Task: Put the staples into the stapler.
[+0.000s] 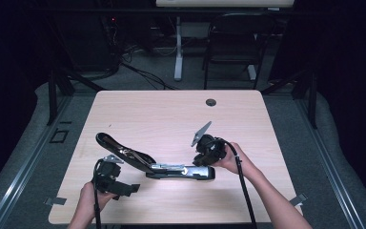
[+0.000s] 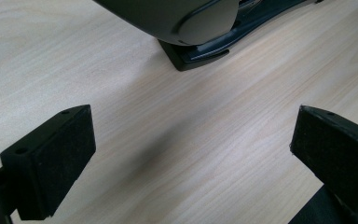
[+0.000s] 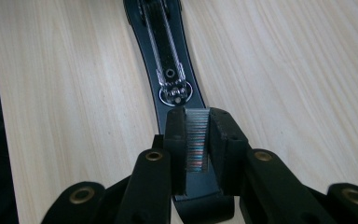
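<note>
The strip of staples (image 3: pixel 196 140) sits clamped between my right jaws, standing on edge, its long axis running away from me in line with the open stapler (image 1: pixel 171 171) below. The right gripper (image 3: pixel 196 140) has its jaws drawn narrow on that strip, just behind the near end of the stapler's loading channel (image 3: pixel 168 60), which shows as a bright metal trough leading off toward the hinge.

The stapler lies on the tabletop (image 1: pixel 171 114) toward my side, base flat and long axis running left to right from above. Its lid (image 1: pixel 124 151) is swung up and back, rising toward the upper left, so the channel lies bare from the hinge out to the right-hand end where my right gripper (image 1: pixel 208 151) hovers.

As I judge it, the step in hand is dropping the strip into the channel. To do it well I should keep the strip parallel to the trough, legs down, centre it between the two rails, lower it without tilting, and only then ease the jaws apart. A skewed strip would likely ride up on a rail or break.

My left gripper (image 1: pixel 110 177) rests near the front-left, jaws wide with bare wood between them, pointing toward the stapler's lid (image 2: pixel 177 18) and rear foot (image 2: pixel 191 56), holding nothing.
</note>
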